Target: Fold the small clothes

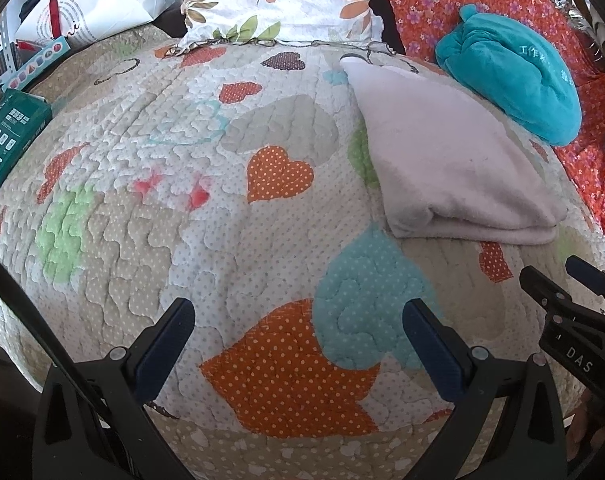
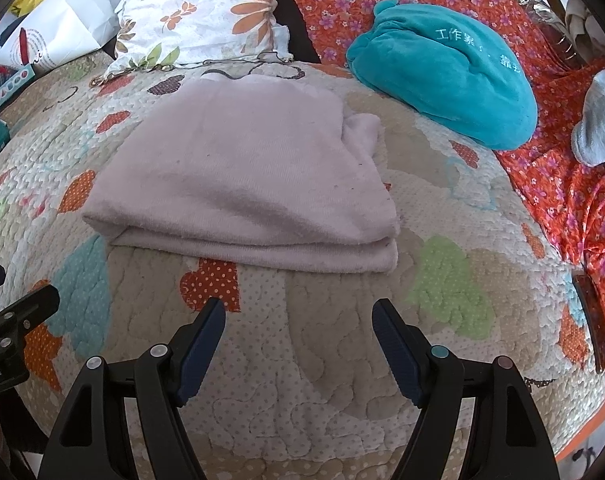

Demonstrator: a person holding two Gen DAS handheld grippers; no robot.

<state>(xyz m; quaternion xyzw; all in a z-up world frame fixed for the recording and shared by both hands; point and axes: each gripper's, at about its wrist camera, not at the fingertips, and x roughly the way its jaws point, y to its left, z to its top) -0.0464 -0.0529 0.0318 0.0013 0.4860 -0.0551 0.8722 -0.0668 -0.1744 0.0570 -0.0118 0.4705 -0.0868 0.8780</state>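
Lying folded in layers on the heart-patterned quilt (image 2: 302,380) of the bed, the pale pink garment (image 2: 246,176) sits squared with its stacked edges toward the near side, probably so those edges can be reached. Both the left tongs (image 1: 298,344) and the right tongs (image 2: 298,344) hover wide apart and empty, just near of it. A teal plush cushion (image 2: 446,76) rests far right.
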